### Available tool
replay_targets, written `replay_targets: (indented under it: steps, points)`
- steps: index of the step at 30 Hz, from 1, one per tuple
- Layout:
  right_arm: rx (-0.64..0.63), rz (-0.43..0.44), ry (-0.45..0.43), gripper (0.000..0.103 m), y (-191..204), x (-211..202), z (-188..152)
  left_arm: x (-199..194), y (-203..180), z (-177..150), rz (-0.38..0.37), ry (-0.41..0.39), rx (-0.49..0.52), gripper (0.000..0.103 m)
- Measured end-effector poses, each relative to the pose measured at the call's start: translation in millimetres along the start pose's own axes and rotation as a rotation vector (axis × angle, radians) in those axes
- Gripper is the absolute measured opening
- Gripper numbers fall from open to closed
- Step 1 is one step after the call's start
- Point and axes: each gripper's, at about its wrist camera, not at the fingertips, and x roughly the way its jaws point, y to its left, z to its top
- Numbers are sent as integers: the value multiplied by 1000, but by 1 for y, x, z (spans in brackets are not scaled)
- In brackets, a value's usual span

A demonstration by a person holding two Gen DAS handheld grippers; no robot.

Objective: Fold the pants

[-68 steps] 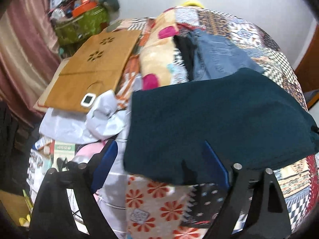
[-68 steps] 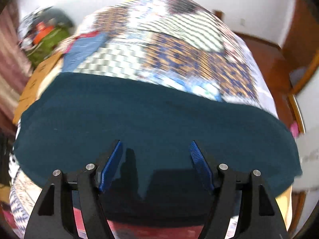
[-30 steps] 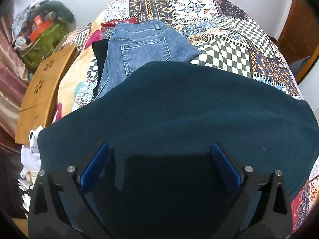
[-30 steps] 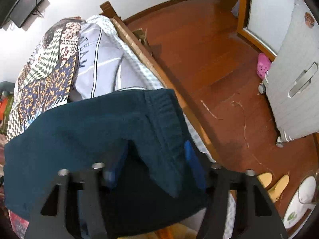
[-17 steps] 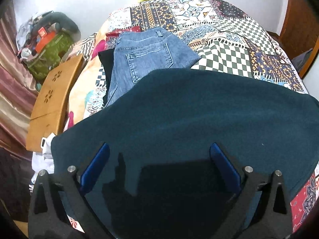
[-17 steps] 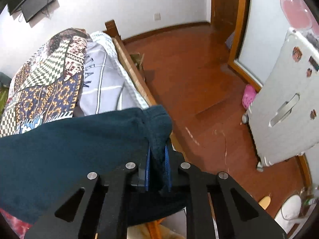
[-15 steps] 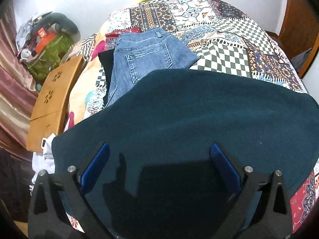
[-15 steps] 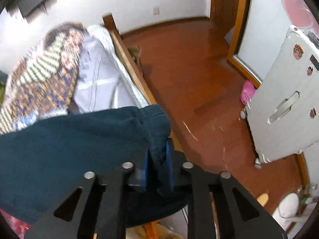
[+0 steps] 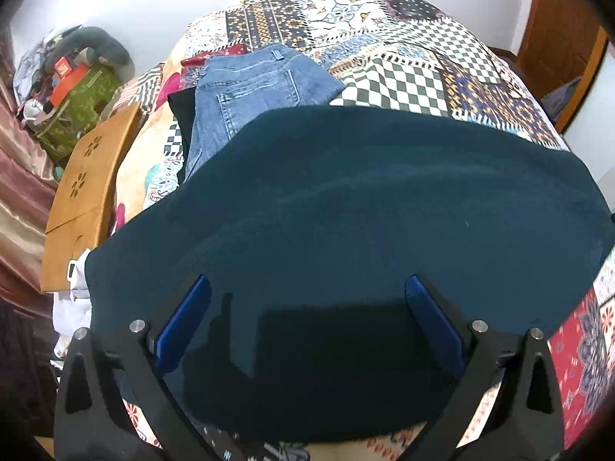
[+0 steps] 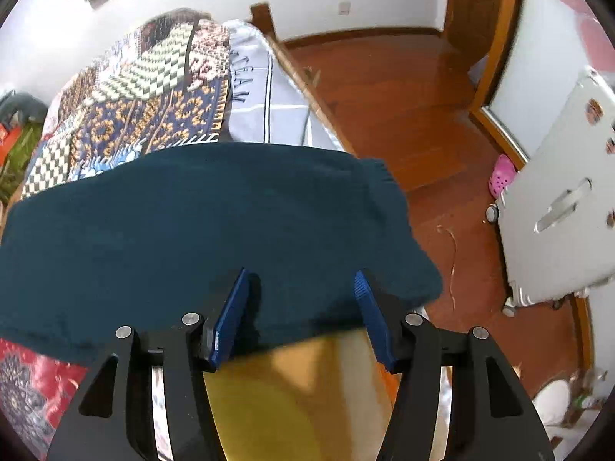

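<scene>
The dark teal pants (image 9: pixel 365 211) lie folded flat across the patchwork quilt (image 9: pixel 403 77) on the bed. My left gripper (image 9: pixel 305 292) is open, its blue pads hovering over the near part of the pants, holding nothing. In the right wrist view the same pants (image 10: pixel 192 223) reach to the bed's right edge, their right end hanging slightly past it. My right gripper (image 10: pixel 301 288) is open over that end, with the cloth lying free below the pads.
Folded blue jeans (image 9: pixel 250 92) lie on the quilt beyond the pants, over a black garment. A wooden board (image 9: pixel 88 176) and clutter sit at the left. On the right are the wooden bed rail (image 10: pixel 303 88), red-brown floor (image 10: pixel 403 107) and a white appliance (image 10: pixel 557 199).
My right gripper was shut on the pants' right end half a second ago; it has opened and let the cloth go. The left gripper has stayed open over the pants.
</scene>
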Motion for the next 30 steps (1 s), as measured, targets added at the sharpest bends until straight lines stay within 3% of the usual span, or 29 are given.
replay_targets:
  steps: [6,11,13,16,20,23,27,30]
  points:
    - [162,67,18,57,-20,-30,-17,-11,-1,-18,-15,-8,39,103]
    - [273,175,-42,61,-14,-55,-24,-13,-1,-20,-13,-8,17,103]
    - [333,227,-62,67,-12,-55,-25,-14,-1,-19,-10,-9,9,103]
    - [407,283,-53,68,-6,-41,-27,-18,-4,-18,-17,-18,14,102]
    - [504,308,4,68,-9,-7,-29,-24,-12,-11,-34,-48,41,102]
    - [566,330,-14,71,-16,3,-28,-26,-18,-2,-42,-67,55,102]
    - [559,306,-27,71,-19,9,-11,-24,-26,10,-62,-80,61,102]
    - [543,261,-25,62,-20,15,-2,-21,-34,17,-76,-87,68,102]
